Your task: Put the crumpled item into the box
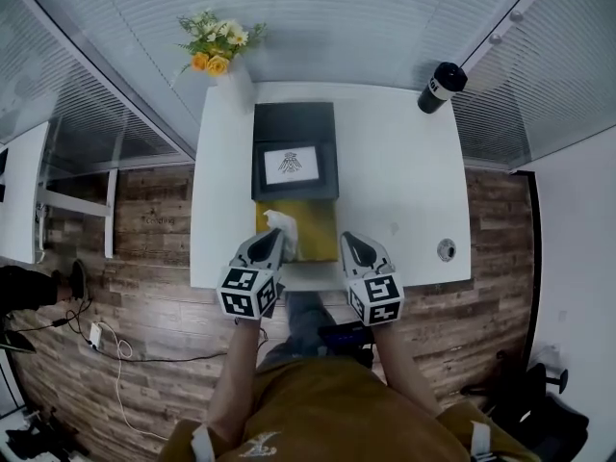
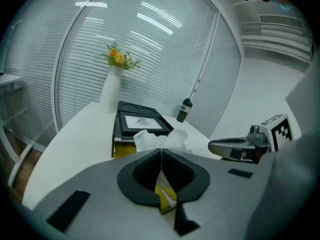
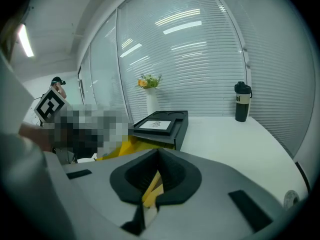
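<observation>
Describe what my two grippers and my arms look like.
Both the left gripper and right gripper have smooth light-grey shells with black jaw pads and black rectangular insets. Each carries a cube of black-and-white square markers. No cables show. The forearms are bare; the clothing is brown.

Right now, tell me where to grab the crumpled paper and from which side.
Pinch the raised folds of the crumpled paper, from the near side with the left gripper: they stand clear above the yellow box, ahead of its shut jaws.
</observation>
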A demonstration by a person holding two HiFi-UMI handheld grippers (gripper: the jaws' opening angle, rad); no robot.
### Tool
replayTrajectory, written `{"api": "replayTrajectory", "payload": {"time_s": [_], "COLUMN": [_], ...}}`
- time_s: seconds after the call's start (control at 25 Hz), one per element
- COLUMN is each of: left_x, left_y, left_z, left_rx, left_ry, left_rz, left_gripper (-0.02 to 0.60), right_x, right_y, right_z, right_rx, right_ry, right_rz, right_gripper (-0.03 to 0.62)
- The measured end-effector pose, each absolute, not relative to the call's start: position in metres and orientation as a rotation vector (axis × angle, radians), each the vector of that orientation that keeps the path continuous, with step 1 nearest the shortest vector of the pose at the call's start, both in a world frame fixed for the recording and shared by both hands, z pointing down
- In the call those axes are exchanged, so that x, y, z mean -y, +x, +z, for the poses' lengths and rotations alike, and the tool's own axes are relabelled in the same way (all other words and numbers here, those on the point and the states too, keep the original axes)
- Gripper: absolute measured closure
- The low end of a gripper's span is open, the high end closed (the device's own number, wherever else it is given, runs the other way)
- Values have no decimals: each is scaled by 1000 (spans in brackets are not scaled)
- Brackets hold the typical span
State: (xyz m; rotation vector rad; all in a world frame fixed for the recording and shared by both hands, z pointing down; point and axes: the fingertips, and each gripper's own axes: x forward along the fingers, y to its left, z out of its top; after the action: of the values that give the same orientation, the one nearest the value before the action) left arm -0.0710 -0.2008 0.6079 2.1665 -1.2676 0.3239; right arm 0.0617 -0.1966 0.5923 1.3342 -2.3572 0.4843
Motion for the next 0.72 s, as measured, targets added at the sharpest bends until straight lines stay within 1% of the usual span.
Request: {"api": "replayTrajectory", "payload": {"time_s": [0.72], "left_x": [216], "left_y": [-46], "left_z": [646], "left_rx": [1085], "left_ry": [2160], "left_rz": [660], "left_gripper": [551], "right_x": [215], "right_y": [60], "right_z": [607], "right_rx": [2326], "right_ry": [1319], "right_rz": [531], "right_gripper": [582]}}
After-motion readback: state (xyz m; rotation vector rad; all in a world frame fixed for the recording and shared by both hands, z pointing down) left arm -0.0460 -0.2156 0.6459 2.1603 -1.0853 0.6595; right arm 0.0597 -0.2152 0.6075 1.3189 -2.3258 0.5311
